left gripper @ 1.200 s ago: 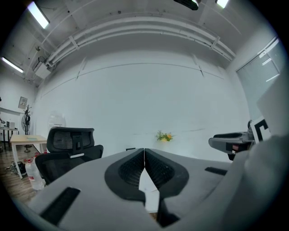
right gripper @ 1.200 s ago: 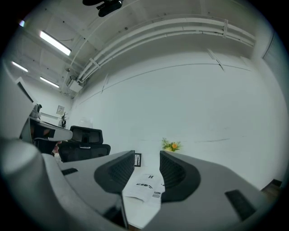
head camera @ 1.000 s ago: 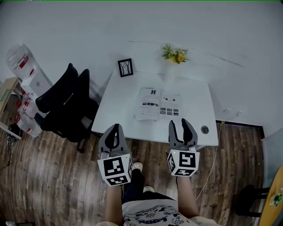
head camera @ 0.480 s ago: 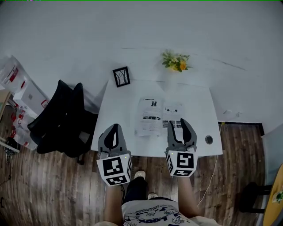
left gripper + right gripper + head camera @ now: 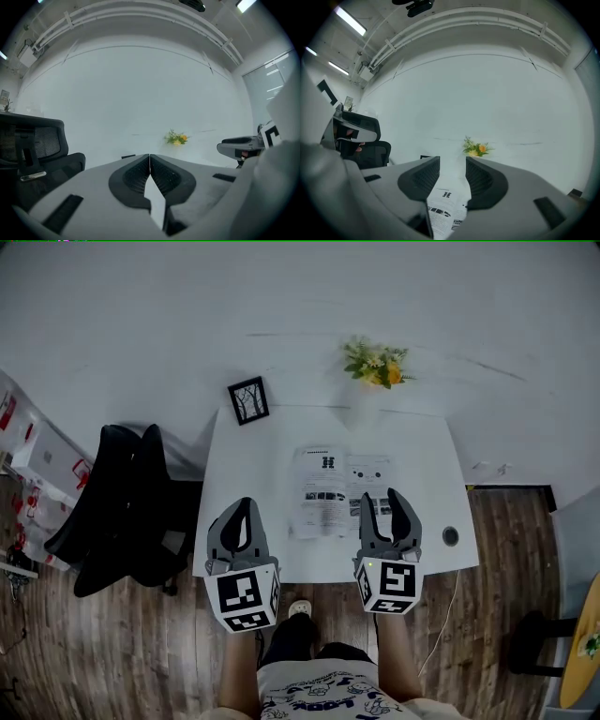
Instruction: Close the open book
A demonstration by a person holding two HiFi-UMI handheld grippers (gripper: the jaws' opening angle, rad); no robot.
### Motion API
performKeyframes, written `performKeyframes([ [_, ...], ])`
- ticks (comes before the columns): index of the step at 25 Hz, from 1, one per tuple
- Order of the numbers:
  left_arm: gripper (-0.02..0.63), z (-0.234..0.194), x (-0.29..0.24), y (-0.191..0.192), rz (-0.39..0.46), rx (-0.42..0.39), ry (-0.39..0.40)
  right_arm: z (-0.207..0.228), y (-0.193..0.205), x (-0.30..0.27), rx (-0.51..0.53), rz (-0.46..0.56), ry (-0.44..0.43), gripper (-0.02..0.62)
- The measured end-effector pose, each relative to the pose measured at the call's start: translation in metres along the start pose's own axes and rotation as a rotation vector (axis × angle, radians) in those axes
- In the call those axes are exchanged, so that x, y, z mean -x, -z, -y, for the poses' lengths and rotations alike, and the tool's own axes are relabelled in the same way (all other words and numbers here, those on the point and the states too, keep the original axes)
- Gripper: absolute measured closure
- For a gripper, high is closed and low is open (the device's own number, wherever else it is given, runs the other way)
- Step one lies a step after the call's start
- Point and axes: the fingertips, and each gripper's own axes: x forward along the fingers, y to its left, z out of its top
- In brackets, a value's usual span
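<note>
An open book (image 5: 337, 488) with printed pages lies flat in the middle of a white table (image 5: 253, 456). In the right gripper view the book (image 5: 444, 206) shows low between the jaws. My right gripper (image 5: 382, 499) is open and empty, held level over the book's near right corner, apart from it. My left gripper (image 5: 246, 508) is over the table's near left edge, left of the book. Its jaws meet at the tips (image 5: 149, 157) with nothing between them.
A black picture frame (image 5: 247, 400) stands at the table's far left corner, a bunch of yellow flowers (image 5: 377, 363) at the far edge by the wall. A black office chair (image 5: 122, 512) stands left of the table. A round cable hole (image 5: 451, 536) marks the near right corner.
Both grippers have come forward from over the floor to over the table's near edge. The right one now overlaps the book's near corner. Jaws unchanged.
</note>
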Motion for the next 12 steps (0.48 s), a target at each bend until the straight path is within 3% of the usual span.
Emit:
performKeyframes([
  [12, 0.583, -0.012, -0.028, 0.034, -0.068, 0.005, 0.038, -0.005, 0.031, -0.021, -0.007, -0.063, 0.030, 0.431],
])
